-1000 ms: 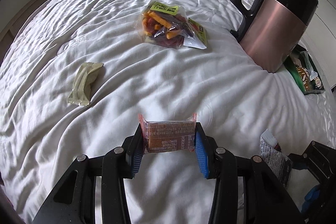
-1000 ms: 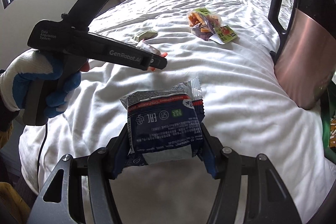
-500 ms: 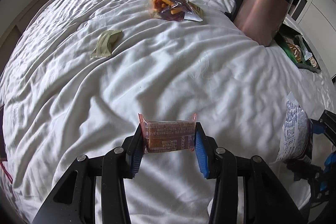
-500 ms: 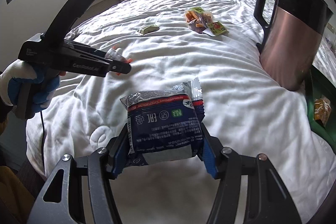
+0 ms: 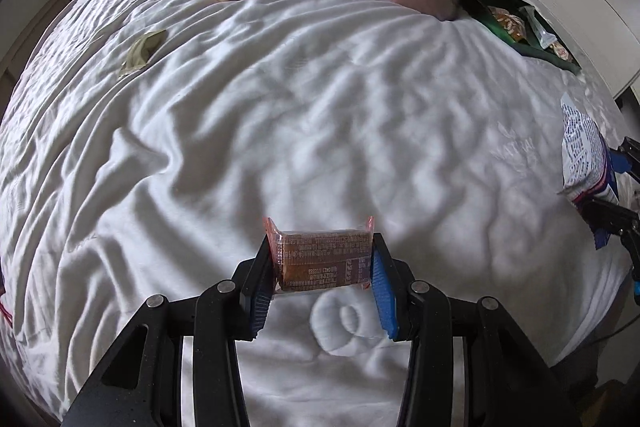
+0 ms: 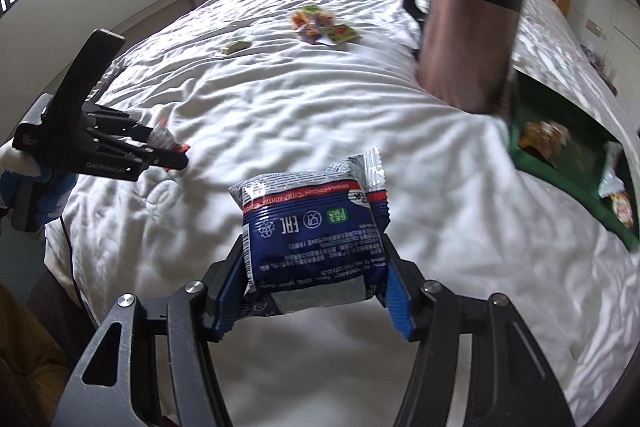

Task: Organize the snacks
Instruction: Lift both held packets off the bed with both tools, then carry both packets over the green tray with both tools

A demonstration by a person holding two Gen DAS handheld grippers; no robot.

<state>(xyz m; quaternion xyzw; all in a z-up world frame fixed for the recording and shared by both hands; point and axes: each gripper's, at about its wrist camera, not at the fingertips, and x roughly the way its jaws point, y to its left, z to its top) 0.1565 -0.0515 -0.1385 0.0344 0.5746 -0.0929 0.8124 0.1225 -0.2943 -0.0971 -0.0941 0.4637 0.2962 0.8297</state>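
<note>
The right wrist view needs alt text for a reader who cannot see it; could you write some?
The right gripper holds a blue snack packet above a white bed. Beyond stand a copper jug and a green tray of snacks.

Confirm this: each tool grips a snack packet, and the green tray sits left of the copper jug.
Wrong side. The green tray sits right of the copper jug, as the right wrist view shows. Each tool does grip a snack packet.

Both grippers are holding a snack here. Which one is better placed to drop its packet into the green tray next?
Right, probably. The right gripper holds the blue packet with the green tray close on its right. The left gripper, holding the brown bar, has the tray far off across the bed.
</note>
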